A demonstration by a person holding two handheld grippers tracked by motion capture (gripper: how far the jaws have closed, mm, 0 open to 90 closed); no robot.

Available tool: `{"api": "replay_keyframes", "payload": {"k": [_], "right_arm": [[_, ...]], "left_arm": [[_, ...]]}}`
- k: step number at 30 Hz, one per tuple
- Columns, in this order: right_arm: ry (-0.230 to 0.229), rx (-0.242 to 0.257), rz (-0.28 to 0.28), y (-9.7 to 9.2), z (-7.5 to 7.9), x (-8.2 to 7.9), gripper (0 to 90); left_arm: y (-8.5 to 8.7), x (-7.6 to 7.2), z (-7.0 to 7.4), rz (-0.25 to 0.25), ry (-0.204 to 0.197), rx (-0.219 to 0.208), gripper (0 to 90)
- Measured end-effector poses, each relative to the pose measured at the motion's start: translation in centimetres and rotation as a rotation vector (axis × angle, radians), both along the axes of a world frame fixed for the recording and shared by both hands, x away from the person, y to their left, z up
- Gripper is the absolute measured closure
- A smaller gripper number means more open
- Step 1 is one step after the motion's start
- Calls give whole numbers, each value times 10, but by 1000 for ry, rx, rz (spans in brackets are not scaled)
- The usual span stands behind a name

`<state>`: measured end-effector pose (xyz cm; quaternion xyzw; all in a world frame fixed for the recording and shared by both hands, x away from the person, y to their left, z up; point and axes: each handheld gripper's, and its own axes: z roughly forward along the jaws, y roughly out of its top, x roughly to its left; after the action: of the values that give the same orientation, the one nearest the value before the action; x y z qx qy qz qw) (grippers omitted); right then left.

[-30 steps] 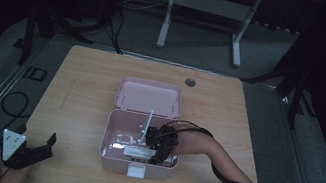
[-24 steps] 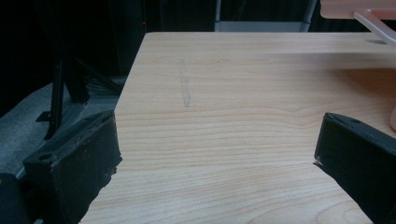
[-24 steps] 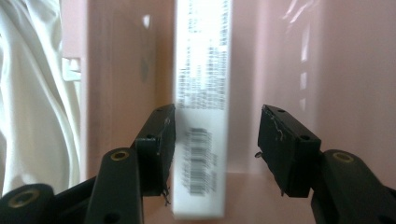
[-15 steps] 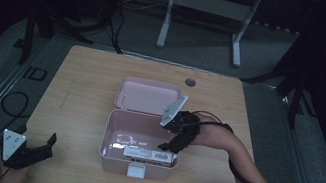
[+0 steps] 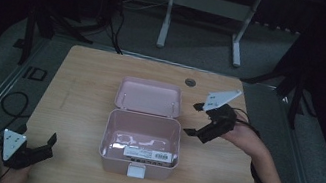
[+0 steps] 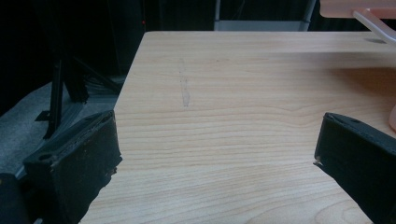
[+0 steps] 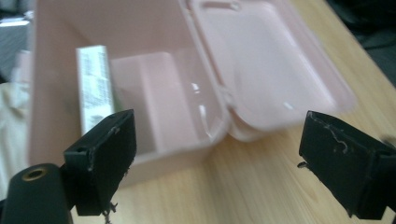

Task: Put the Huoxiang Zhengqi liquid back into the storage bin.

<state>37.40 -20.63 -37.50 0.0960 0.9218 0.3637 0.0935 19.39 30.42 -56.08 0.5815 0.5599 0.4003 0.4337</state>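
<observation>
High view: a pink box (image 5: pixel 141 141) is seen in the middle of the frame, on the wooden table (image 5: pixel 86 83). Its lid (image 5: pixel 149 96) is laid flat open behind it, toward the top of the frame. A small flat pack with a white label (image 5: pixel 149 154) is seen lying inside, near the front wall. The right gripper (image 5: pixel 194 120) is held in the air just right of the box, and its jaws have just been opening; nothing is seen between them. The left gripper (image 5: pixel 51 142) is found at the lower left of the frame, well apart from the box, with jaws spread wide and nothing held.

Left gripper view: bare table is seen between two wide jaws. A pink edge of the box (image 6: pixel 392 121) is caught at the far right of the frame.

Right gripper view: the open box (image 7: pixel 140 93) is seen at the upper left of the frame, with the labelled pack (image 7: pixel 95 84) lying along one inner wall. The lid (image 7: pixel 266 65) is seen at the upper right.

What could go wrong: the lid could be bumped by the right gripper, which is close, and the light box could then be pushed along the table. The pack could be caught under the lid if the lid were swung shut too fast. The box could slide, since it is not held by the far left gripper.
</observation>
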Motion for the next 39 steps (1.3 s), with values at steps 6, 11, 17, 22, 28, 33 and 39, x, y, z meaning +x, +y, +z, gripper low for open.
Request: {"api": "replay_keyframes", "payload": {"k": [6, 11, 17, 22, 28, 33, 39], "right_arm": [[-13, 61, -117, -36, -26, 11, 110], [-4, 64, -205, -55, -61, 19, 110], [34, 93, -302, -74, -105, 26, 110], [33, 132, -410, -91, -135, 28, 110], [4, 212, -563, -115, -152, 26, 110], [-20, 221, -674, -128, -162, 21, 111], [-38, 224, -820, -142, -167, 14, 127]], "left_arm": [[0, 0, 0, 1, 0, 1, 3], [0, 0, 0, 0, 1, 2, 2], [0, 0, 0, -2, 1, -1, 2], [0, 0, 0, -3, 3, -1, 2], [0, 0, 0, -4, 4, -2, 2], [0, 0, 0, -4, 4, -3, 3], [0, 0, 0, -6, 4, -6, 2]]}}
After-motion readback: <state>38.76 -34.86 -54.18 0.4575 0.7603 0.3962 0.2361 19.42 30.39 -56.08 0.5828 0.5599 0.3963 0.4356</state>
